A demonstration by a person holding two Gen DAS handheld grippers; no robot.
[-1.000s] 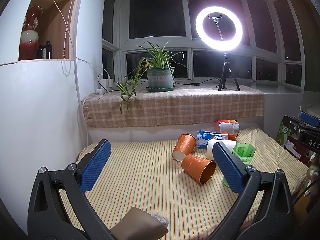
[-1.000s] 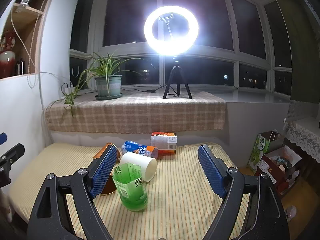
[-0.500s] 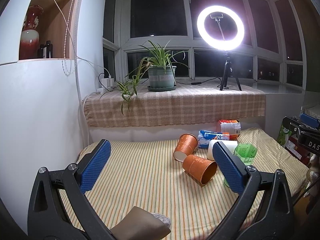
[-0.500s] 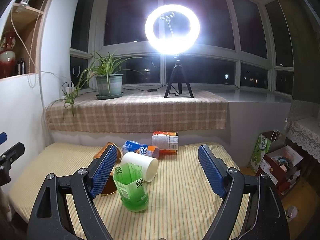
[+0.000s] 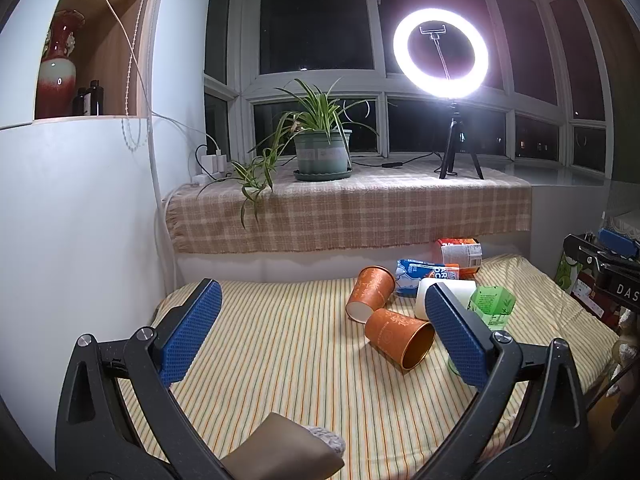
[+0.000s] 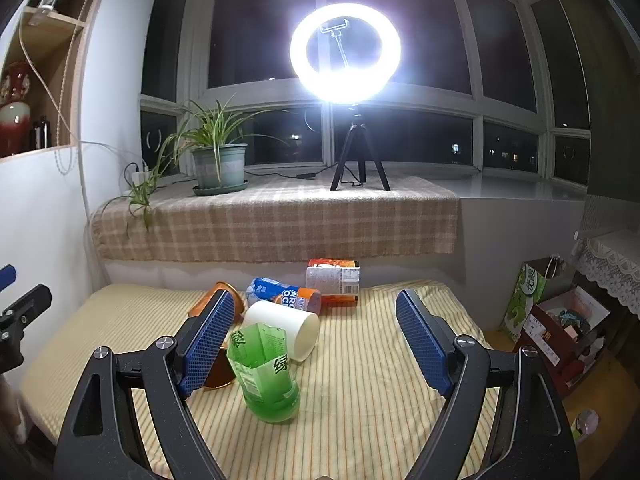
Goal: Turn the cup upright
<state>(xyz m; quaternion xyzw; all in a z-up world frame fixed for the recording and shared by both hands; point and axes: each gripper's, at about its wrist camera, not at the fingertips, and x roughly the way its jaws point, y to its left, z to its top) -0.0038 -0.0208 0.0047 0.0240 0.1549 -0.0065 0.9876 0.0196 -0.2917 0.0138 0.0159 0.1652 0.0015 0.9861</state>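
Two orange paper cups lie on their sides on the striped table: one [image 5: 398, 338] with its mouth toward me, one [image 5: 370, 293] behind it. A white cup [image 6: 286, 328] lies on its side. A green cut bottle [image 6: 266, 368] stands beside them. My left gripper [image 5: 326, 334] is open and empty, above the table left of the cups. My right gripper [image 6: 314, 338] is open and empty, with the green bottle and white cup between its fingers' lines of sight. An orange cup [image 6: 218, 372] is partly hidden behind the right gripper's left finger.
A blue snack bag [image 6: 282, 294] and an orange-labelled packet [image 6: 334, 280] lie at the table's back. A checked cloth ledge [image 5: 352, 212] holds a potted plant [image 5: 320, 152] and a ring light [image 5: 440, 52]. A white wall is at left; boxes [image 6: 560, 320] stand at right.
Both views have shifted very slightly; the scene drifts a little left. The cups and other objects have not moved. Both grippers stay open.
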